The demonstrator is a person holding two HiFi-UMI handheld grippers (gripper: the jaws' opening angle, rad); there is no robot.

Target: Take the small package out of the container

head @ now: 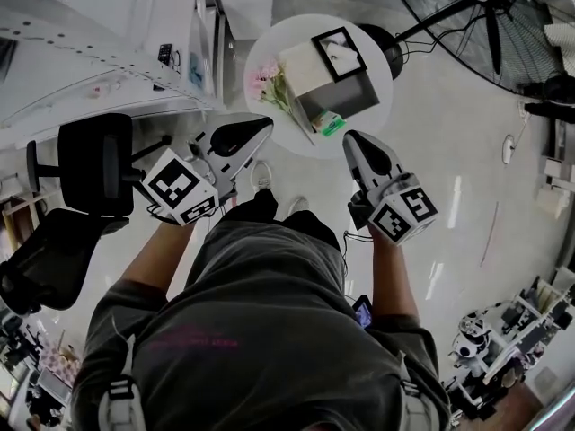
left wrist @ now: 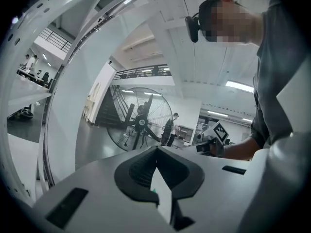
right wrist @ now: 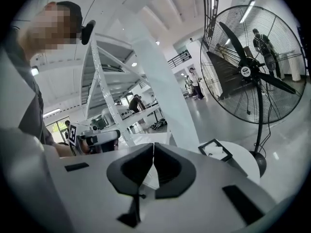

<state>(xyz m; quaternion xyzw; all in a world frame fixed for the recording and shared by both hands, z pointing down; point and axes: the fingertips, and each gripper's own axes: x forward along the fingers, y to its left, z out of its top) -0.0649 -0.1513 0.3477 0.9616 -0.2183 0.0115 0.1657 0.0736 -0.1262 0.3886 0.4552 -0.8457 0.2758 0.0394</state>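
Observation:
A round white table (head: 269,61) carries an open box (head: 340,97) with a grey inside and a black-framed lid (head: 339,53) at its far side. A small green package (head: 331,125) lies at the box's near edge; I cannot tell whether it rests inside or on the rim. My left gripper (head: 254,130) is held short of the table's near left edge, its jaws shut and empty. My right gripper (head: 352,140) hovers just on the near side of the green package, also shut and empty. In the right gripper view the lid (right wrist: 215,150) and table (right wrist: 243,163) show beyond the jaws.
Pink flowers (head: 267,83) lie left of the box on the table. A large standing fan (head: 485,7) is at the far right, a black chair (head: 90,160) and white shelving (head: 108,43) at the left. The person's shoes (head: 262,180) stand just before the table.

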